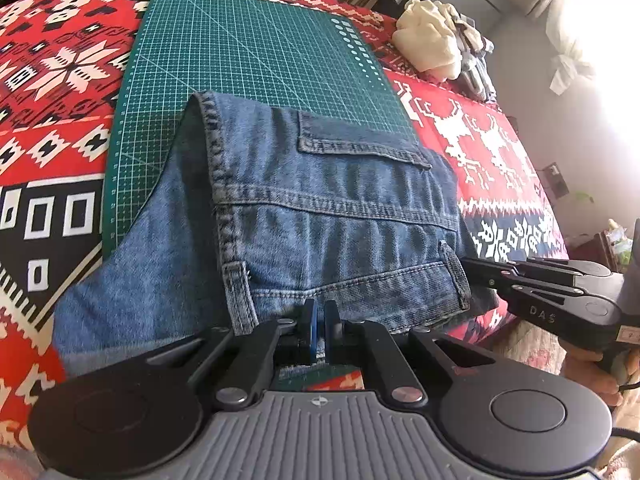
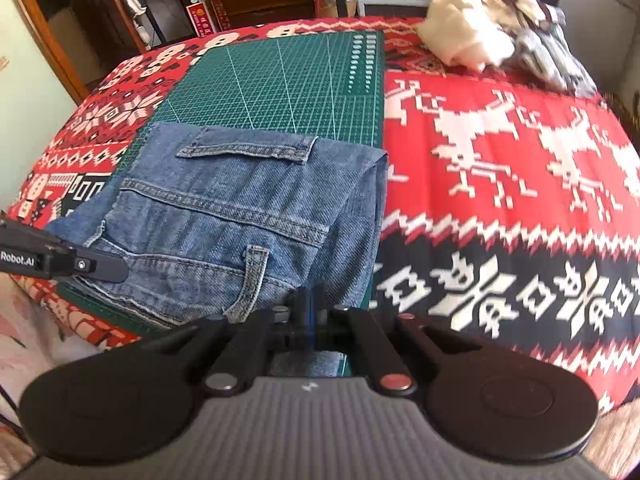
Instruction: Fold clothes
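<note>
Jeans, folded, on green cutting mat over red patterned cloth. Left gripper: clamped on near waistband edge. Right gripper: pinching the jeans' near right edge. Pale clothes pile: far right corner.

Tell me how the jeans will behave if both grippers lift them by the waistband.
The jeans will probably sag and drape: the denim already lies in soft folds on the mat. They look thick and double-stitched, so likely heavy for cloth. The coarse weave should resist slipping.
</note>
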`<state>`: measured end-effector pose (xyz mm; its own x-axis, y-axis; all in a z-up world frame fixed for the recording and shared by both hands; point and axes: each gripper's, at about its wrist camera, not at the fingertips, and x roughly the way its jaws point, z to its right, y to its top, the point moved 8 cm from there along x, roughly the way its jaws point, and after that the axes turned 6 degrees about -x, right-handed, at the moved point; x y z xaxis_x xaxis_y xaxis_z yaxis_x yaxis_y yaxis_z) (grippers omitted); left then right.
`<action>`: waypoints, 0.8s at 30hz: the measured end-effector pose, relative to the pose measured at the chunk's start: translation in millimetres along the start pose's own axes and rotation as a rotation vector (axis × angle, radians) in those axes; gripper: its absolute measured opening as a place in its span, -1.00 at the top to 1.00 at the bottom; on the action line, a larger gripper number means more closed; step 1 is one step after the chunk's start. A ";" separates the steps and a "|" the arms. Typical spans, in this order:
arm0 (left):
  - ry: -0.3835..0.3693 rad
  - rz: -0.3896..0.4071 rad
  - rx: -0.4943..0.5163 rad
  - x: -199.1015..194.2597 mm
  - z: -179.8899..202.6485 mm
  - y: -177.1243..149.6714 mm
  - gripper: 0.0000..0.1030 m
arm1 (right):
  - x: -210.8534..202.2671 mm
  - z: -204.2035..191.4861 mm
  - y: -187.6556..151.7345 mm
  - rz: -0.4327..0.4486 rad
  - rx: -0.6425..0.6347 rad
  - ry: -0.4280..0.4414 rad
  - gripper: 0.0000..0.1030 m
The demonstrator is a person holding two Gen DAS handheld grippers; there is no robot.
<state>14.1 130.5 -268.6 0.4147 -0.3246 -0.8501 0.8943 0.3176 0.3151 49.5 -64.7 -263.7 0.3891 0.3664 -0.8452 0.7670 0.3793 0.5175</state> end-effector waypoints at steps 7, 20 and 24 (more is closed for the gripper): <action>-0.023 0.028 -0.026 -18.2 -1.9 6.3 0.89 | -2.2 8.6 15.1 0.003 0.023 -0.014 1.00; 0.114 0.105 -0.109 -28.8 -62.1 36.0 0.89 | 33.1 38.2 52.8 0.019 0.038 -0.088 1.00; 0.152 0.086 -0.131 -21.8 -82.1 32.7 0.90 | 33.6 33.8 51.0 0.016 0.021 -0.091 0.98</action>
<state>20.5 221.1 -274.4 0.4500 -0.1562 -0.8793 0.8230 0.4546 0.3405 118.9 -61.7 -270.3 0.4456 0.2928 -0.8460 0.7707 0.3554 0.5289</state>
